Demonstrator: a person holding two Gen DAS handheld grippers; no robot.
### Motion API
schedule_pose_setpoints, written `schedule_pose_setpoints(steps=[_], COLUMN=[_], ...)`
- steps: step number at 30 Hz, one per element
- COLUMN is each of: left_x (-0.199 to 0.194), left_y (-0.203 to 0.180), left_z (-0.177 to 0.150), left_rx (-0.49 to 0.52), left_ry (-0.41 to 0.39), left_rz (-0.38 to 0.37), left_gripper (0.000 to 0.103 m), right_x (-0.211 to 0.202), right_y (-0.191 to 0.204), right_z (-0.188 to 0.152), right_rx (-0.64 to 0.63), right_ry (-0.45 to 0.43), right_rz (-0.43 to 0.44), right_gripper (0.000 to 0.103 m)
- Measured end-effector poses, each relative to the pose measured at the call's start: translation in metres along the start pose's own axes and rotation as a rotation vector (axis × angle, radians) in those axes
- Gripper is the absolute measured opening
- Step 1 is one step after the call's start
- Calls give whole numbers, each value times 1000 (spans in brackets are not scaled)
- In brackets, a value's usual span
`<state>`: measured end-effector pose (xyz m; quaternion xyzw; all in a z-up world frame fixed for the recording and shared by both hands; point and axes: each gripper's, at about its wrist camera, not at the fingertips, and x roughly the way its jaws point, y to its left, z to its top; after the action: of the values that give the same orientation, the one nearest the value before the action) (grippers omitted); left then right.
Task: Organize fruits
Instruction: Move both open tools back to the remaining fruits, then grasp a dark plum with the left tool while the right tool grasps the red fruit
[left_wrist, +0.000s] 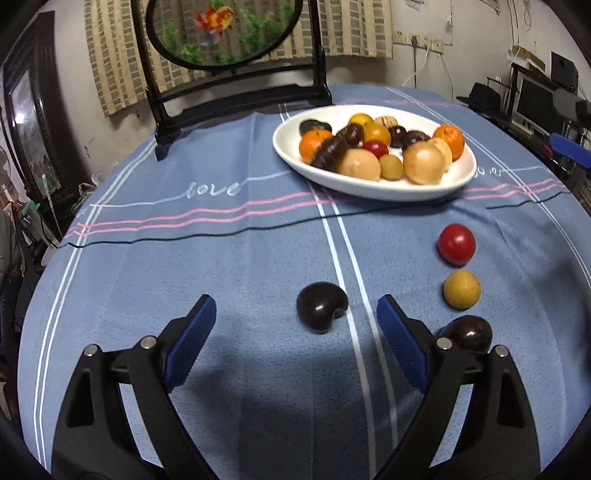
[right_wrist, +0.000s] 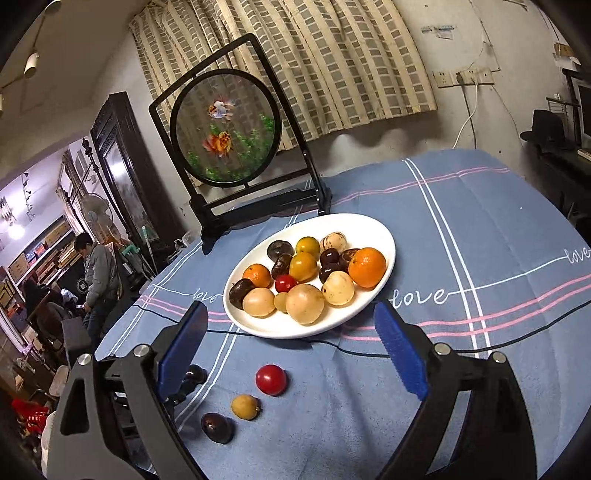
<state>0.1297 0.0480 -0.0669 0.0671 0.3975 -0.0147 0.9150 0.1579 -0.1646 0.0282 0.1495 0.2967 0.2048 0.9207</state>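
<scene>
A white oval plate piled with several fruits stands at the far right of the blue tablecloth. On the cloth in front of it lie a red tomato, a yellow round fruit and a dark plum in a row. Another dark fruit lies just ahead of my open left gripper, between its fingers and untouched. My right gripper hangs open and empty above the cloth, facing the plate. Below it lie the tomato, the yellow fruit and the plum.
A black-framed round goldfish screen stands at the table's back edge behind the plate. A person stands in the room beyond the table's left edge. Curtains and wall sockets are behind. Desk equipment sits to the right.
</scene>
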Motion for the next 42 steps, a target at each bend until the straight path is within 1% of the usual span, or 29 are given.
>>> schedule_pose_setpoints(steps=[3,7,10,11,12,13,14,15,16,18,19,20,22,24,27,30,32,34,36,38,40,42], left_x=[4,5,8,11,13,15,17,18,18,18,18,18,17,15,12,14,14,14,16,17,18,19], left_y=[0,0,-1,-2,-3,-4,-4,-4,-3,-2,-2,0,2,3,6,7,6,6,6,5,4,4], left_z=[-1,0,1,1,1,1,1,0,0,0,0,0,0,1,3,3,3,3,3,3,3,2], left_rx=[-3,-7,-6,-4,-3,-3,-5,-8,-13,-20,-24,-32,-43,-46,-57,-60,-54,-51,-50,-48,-43,-41], left_ry=[18,15,20,30,41,49,62,65,67,63,61,60,58,44,30,34,37,37,43,49,53,57], left_rz=[-31,-63,-93,-103,-109,-114,-126,-131,-135,-138,-134,-136,-139,-123,-102,-101,-101,-99,-97,-96,-94,-92], left_gripper=[90,89,80,74,65,61,52,49,48,36,33,31,31,31,31,31,31,31,31,31,31,31], right_x=[2,5,7,7,8,9,9,9,10,11,11,12,15,19,31,44,50,58,63,69,75,81], right_y=[1,2,3,3,3,3,3,3,2,2,2,3,4,7,12,16,17,19,21,25,28,31], right_z=[-1,-2,-3,-3,-3,-4,-4,-4,-4,-5,-6,-6,-8,-10,-17,-26,-31,-36,-41,-45,-49,-53], right_rx=[-4,-5,-9,-11,-12,-13,-13,-13,-12,-12,-14,-17,-26,-37,-65,-86,-93,-94,-102,-129,-153,-178], right_ry=[9,29,35,38,40,43,45,46,49,52,56,61,81,103,166,227,257,291,311,322,334,347], right_rz=[-4,-8,-9,-10,-11,-11,-12,-12,-11,-10,-7,-4,7,23,37,42,53,71,72,58,45,29], right_gripper=[92,92,92,92,92,92,92,92,92,92,92,92,92,92,92,91,82,68,60,56,49,46])
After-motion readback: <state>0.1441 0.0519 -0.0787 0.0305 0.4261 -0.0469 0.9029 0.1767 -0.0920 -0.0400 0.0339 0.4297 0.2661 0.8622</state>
